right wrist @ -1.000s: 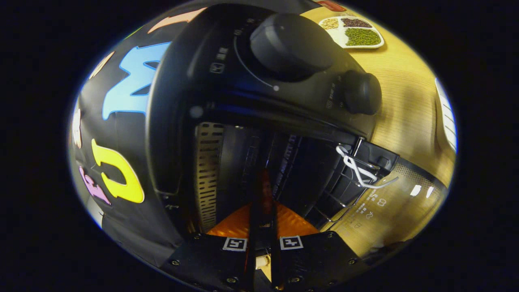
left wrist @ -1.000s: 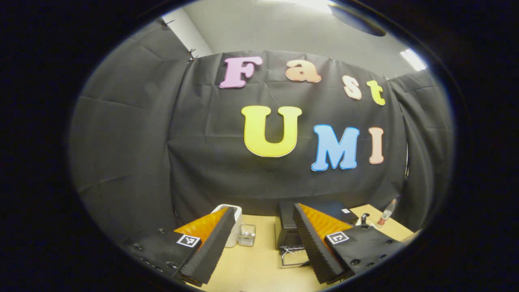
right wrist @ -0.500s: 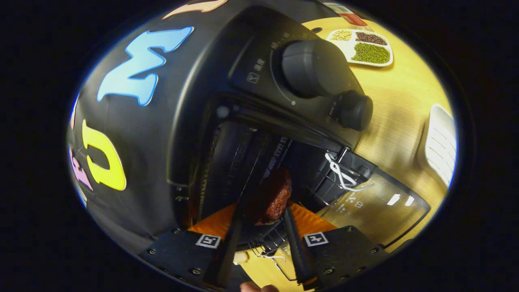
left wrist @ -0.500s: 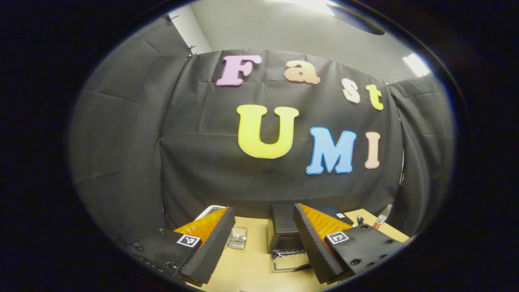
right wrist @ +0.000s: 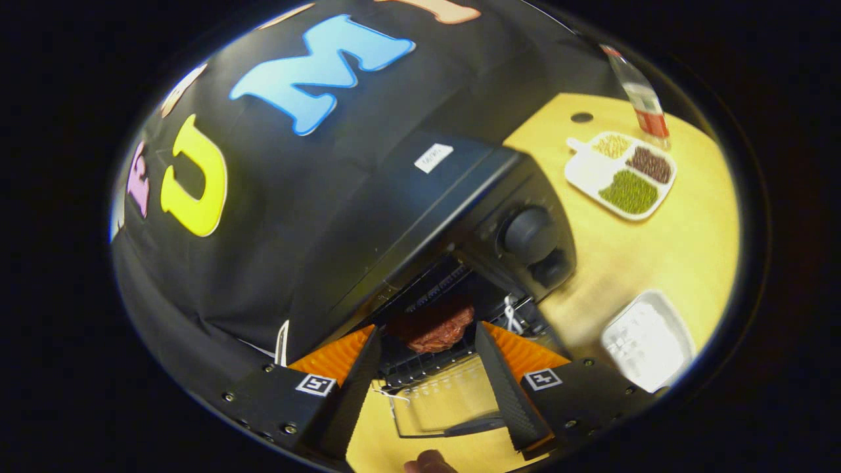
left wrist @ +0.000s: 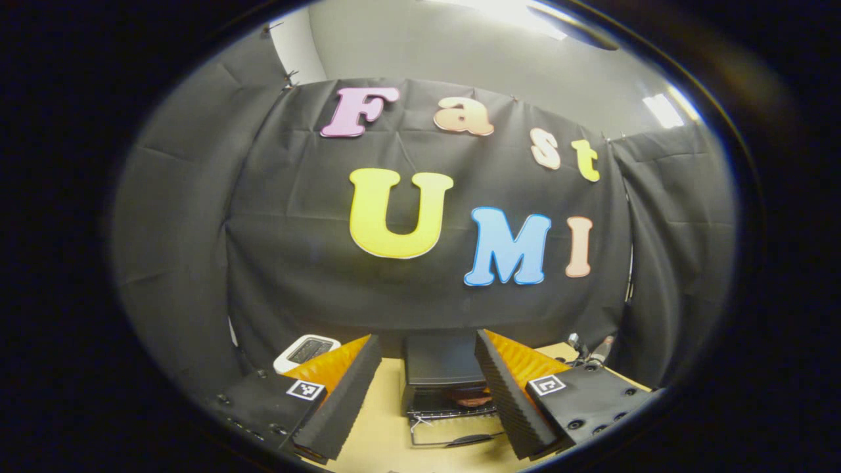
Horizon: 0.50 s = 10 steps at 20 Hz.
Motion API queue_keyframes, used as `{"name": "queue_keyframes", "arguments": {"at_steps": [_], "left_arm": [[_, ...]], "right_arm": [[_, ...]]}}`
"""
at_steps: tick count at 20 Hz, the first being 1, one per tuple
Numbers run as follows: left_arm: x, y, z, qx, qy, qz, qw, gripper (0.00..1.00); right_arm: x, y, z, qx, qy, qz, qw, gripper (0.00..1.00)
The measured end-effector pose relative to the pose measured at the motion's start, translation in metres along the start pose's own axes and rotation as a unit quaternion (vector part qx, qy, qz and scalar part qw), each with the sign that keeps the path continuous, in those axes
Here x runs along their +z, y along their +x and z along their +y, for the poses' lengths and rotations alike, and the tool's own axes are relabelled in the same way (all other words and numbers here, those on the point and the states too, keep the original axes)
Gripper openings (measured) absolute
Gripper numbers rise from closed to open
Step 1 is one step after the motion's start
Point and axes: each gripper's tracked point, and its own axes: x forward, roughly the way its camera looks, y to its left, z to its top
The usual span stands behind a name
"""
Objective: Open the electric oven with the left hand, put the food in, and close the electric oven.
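Now, in the left gripper view your left gripper (left wrist: 420, 394) gapes wide and empty short of the open oven (left wrist: 441, 376) — and in the right gripper view your right gripper (right wrist: 427, 384) is spread too, the meat (right wrist: 431, 326) lying free on the oven's (right wrist: 420, 217) rack.

Staged recording booth, not a real kitchen: walls of creased black cloth (left wrist: 197, 217) clipped up along the top edge, bare grey room wall and ceiling lights (left wrist: 662, 110) above. Dressed as a kitchen with a pale wooden tabletop (right wrist: 657, 223) carrying a small black electric oven (right wrist: 453, 210) with its glass door folded down, a white toaster (left wrist: 305, 349), and a white divided tray of dried beans (right wrist: 623, 174). Also a shallow white ribbed tray (right wrist: 647, 340) and a clear, red-labelled bottle (right wrist: 640, 98).
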Motion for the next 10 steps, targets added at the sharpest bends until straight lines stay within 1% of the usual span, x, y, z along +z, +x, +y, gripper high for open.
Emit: {"name": "queue_keyframes", "arguments": {"at_steps": [2, 3, 4, 6, 8, 9, 10], "left_arm": [[-0.002, 0.006, -0.013, -0.007, 0.002, 0.0, 1.0, 0.96], [-0.006, 0.01, -0.018, -0.009, 0.003, 0.003, 1.0, 0.95], [-0.008, 0.013, -0.024, -0.011, 0.002, 0.005, 1.0, 0.93], [-0.012, 0.018, -0.037, -0.014, 0.0, 0.009, 1.0, 0.91], [-0.016, 0.023, -0.051, -0.018, 0.001, 0.011, 1.0, 0.91], [-0.014, 0.024, -0.058, -0.019, 0.003, 0.009, 1.0, 0.97], [-0.01, 0.025, -0.066, -0.019, 0.006, 0.004, 1.0, 1.0]], "right_arm": [[0.022, -0.03, -0.005, -0.015, -0.068, -0.035, 0.997, 0.88], [0.037, -0.046, -0.006, -0.022, -0.105, -0.058, 0.993, 0.89], [0.05, -0.063, -0.003, -0.024, -0.14, -0.081, 0.987, 0.89], [0.076, -0.098, 0.002, -0.026, -0.204, -0.127, 0.97, 0.88], [0.104, -0.137, 0.016, -0.016, -0.243, -0.17, 0.955, 0.89], [0.12, -0.157, 0.023, -0.014, -0.256, -0.192, 0.947, 0.89], [0.135, -0.178, 0.03, -0.007, -0.265, -0.214, 0.94, 0.88]]}}
